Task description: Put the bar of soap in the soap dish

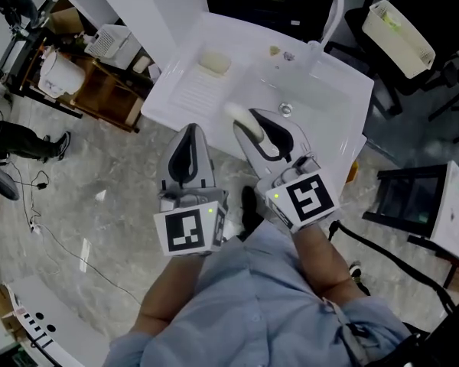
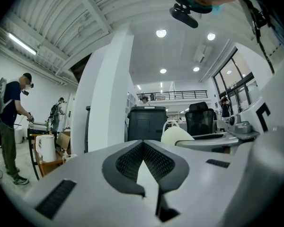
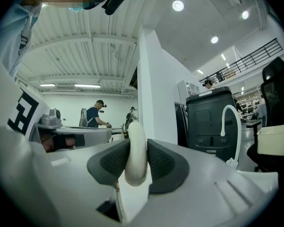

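Right tongs [image 3: 135, 150] clamped on bar of soap [image 1: 234, 113], jaws part-open; left tongs [image 2: 143, 144] closed, empty.

A white tabletop [image 1: 164, 102] stands on a grey marbled floor [image 1: 99, 197]. Its right part sinks into a basin [image 1: 321, 90] with a metal drain [image 1: 285, 109] in the bottom. Its left part is a flat ledge with a ribbed patch [image 1: 190, 90]. Just beyond the ribs, near the back edge, lies a pale, rounded dish [image 1: 214, 62]. To its right, on the rim behind the basin, a small tan thing [image 1: 275, 50] and a metal knob [image 1: 288, 56] sit close together. A white curved tap [image 1: 335, 10] rises from the back rim. Thin cables [image 1: 57, 239] trail across the floor.
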Action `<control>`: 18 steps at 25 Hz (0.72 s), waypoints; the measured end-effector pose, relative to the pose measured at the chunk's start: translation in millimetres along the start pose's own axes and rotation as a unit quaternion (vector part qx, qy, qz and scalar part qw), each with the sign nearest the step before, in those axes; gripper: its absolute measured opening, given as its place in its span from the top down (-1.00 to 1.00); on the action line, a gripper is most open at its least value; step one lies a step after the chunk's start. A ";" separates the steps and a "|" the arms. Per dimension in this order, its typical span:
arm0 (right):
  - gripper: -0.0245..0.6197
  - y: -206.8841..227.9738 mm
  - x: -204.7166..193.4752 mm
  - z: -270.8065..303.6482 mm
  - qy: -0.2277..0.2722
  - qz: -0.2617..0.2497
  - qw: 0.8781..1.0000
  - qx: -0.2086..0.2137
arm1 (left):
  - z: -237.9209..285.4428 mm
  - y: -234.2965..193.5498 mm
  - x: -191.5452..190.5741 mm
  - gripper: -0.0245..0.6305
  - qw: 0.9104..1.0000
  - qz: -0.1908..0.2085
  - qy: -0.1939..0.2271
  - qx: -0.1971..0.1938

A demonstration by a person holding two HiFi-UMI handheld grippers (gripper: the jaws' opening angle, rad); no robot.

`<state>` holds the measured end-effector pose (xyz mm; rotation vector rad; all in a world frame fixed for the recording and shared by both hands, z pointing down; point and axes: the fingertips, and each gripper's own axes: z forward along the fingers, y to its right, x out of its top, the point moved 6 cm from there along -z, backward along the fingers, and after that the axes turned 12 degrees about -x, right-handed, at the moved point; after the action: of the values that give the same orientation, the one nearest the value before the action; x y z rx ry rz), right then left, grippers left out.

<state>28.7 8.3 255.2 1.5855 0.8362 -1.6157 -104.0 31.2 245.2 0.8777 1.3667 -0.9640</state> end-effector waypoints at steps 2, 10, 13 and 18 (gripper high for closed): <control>0.59 9.1 1.9 11.1 0.001 0.000 1.000 0.002 | 12.3 -2.9 1.4 0.91 1.000 0.001 -0.001 0.001; 0.59 36.7 10.8 44.4 0.019 -0.010 1.000 0.018 | 48.7 -10.0 12.5 0.91 1.000 0.014 0.014 0.009; 0.59 40.4 10.1 55.6 0.016 -0.010 1.000 0.022 | 55.5 -15.9 11.4 0.91 1.000 0.014 0.012 0.013; 0.59 47.0 13.6 73.6 0.019 -0.011 0.999 0.029 | 69.2 -23.7 13.6 0.91 1.000 0.015 0.011 0.018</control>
<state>28.8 -79.6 245.8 1.6561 0.8373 -1.6438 -100.4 -42.3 234.7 0.9361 1.3554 -0.9613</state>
